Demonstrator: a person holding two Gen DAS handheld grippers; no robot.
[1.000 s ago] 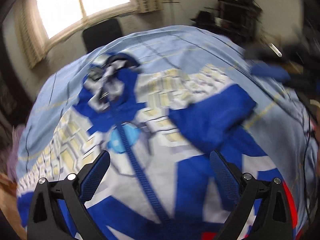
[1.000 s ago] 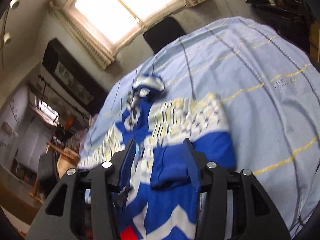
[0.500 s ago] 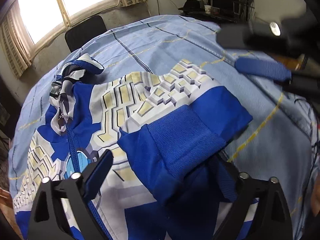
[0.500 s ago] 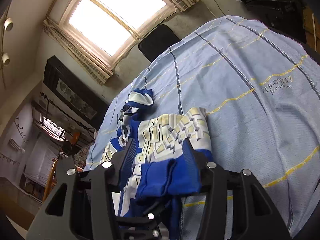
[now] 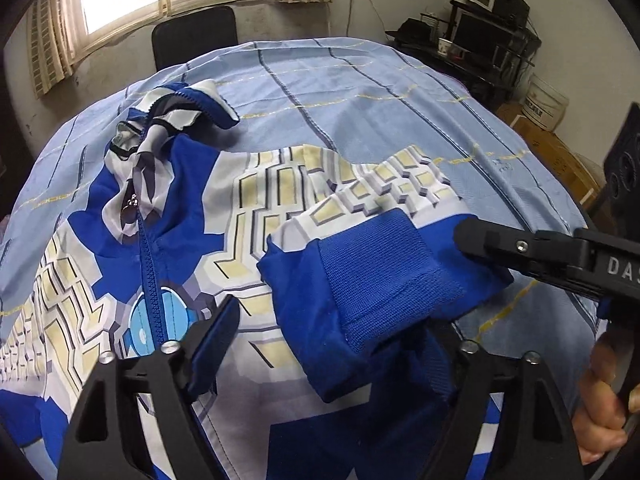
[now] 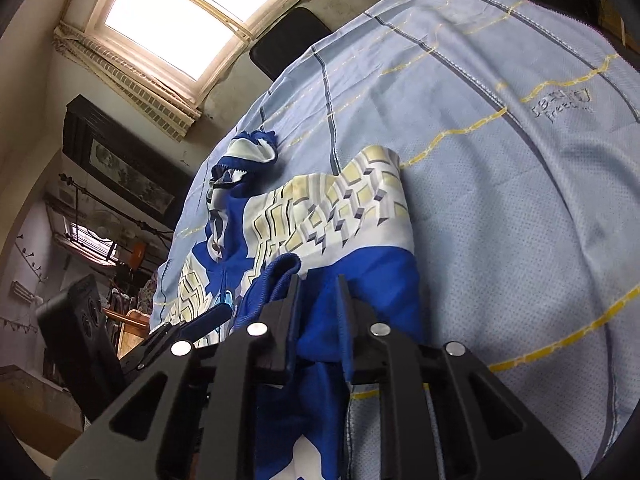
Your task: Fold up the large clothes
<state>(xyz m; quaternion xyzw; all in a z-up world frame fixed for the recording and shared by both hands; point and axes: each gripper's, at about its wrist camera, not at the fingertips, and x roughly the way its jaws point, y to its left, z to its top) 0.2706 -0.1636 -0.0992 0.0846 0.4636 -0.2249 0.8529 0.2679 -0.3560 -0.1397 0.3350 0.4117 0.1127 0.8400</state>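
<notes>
The jacket (image 5: 224,216), blue and white with a yellow block print, lies front up and zipped on a light blue checked sheet (image 5: 360,92) that covers the work surface. Its collar (image 5: 180,108) lies crumpled at the far left. One sleeve is folded across the chest, with its blue ribbed cuff (image 5: 384,276) uppermost.

The left gripper (image 5: 332,344) points steeply down over the jacket's lower front. Its jaws have just been closing and stand partly apart. The left pad (image 5: 212,344) hangs clear above the printed front; the right pad is hidden under the folded sleeve, so contact there cannot be told.

The right gripper (image 6: 316,312) enters the left wrist view from the right edge, tilted down toward the cuff, and a hand (image 5: 604,400) grips its handle. Its jaws have just been closing. In the right wrist view they stand narrow, with a fold of the blue sleeve fabric (image 6: 320,336) pinched between the pads.
</notes>
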